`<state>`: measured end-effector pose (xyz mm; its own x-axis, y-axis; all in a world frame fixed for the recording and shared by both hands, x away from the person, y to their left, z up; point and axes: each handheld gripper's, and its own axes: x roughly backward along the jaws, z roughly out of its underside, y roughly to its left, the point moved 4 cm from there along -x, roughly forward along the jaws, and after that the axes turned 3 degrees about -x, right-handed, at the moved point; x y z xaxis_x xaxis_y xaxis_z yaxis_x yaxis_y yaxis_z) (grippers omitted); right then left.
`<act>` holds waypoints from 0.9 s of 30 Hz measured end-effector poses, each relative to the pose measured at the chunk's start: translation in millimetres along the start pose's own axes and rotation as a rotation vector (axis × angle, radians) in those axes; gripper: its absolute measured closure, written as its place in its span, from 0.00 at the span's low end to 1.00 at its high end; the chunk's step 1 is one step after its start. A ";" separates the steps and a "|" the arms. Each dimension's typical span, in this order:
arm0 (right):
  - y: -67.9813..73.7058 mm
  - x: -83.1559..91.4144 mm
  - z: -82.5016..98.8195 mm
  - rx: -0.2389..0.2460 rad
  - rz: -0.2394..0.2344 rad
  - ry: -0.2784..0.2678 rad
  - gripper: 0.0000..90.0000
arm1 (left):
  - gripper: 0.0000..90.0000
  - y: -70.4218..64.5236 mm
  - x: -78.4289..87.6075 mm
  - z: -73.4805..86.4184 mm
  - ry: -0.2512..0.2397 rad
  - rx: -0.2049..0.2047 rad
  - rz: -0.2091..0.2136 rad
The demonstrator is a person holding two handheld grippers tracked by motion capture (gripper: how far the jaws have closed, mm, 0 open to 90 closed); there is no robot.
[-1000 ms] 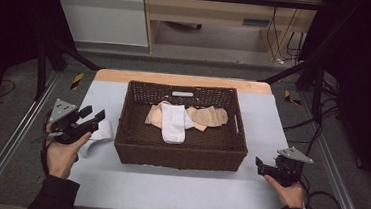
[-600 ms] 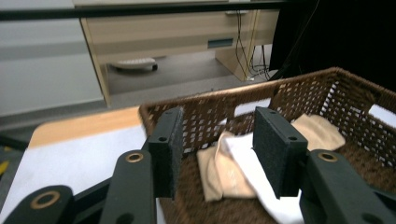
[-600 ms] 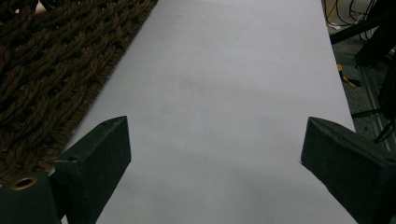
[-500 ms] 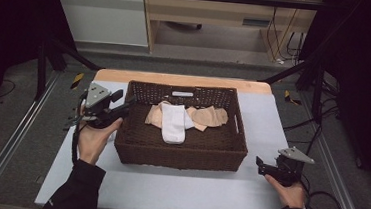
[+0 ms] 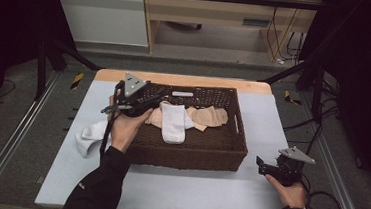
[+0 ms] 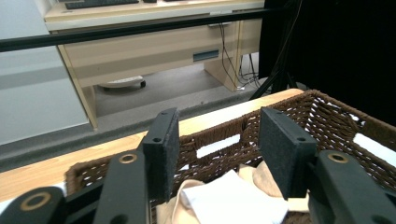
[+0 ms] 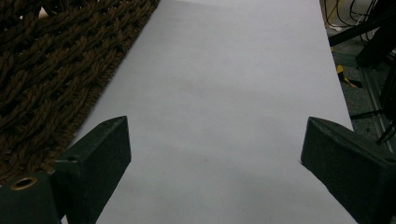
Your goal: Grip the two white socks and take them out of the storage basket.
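A dark brown wicker basket (image 5: 192, 150) stands mid-table. Inside it lie a white sock (image 5: 173, 122) and beige socks (image 5: 211, 115). My left gripper (image 5: 149, 101) hovers over the basket's left rear corner, pointing into it. In the left gripper view this gripper (image 6: 219, 144) is open with nothing between its jaws, and the white sock (image 6: 233, 200) and a beige sock (image 6: 261, 179) lie just below. Another white sock (image 5: 88, 137) rests on the table left of the basket. My right gripper (image 5: 261, 163) sits right of the basket's front corner. It (image 7: 215, 144) is wide open over bare table.
The grey table top (image 5: 201, 193) has free room in front of the basket and on its right side. The basket's woven wall (image 7: 46, 70) is close on the right gripper's left. A wooden strip (image 5: 185, 79) edges the table's far side.
My left gripper has moved away from the white sock on the table, going farther back and then right to the basket's left rear corner. The right gripper has stayed still.
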<state>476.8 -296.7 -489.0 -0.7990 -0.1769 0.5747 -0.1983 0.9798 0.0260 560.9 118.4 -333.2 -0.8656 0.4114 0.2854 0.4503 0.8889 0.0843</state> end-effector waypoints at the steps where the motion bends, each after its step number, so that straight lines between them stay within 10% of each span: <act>1: 0.1 0.0 0.0 0.000 0.000 0.000 0.10 | 0.53 -2.3 -5.4 0.1 0.003 0.001 0.008; 27: 1.1 -1.4 0.3 -0.001 -0.010 0.005 0.10 | 0.41 -17.3 -113.0 69.4 0.281 -0.029 0.003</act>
<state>477.5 -295.4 -490.0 -0.7941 -0.1867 0.5784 -0.2057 0.9781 0.0332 635.7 70.5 -433.2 -0.7717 0.3380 0.5387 0.4621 0.8800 0.1097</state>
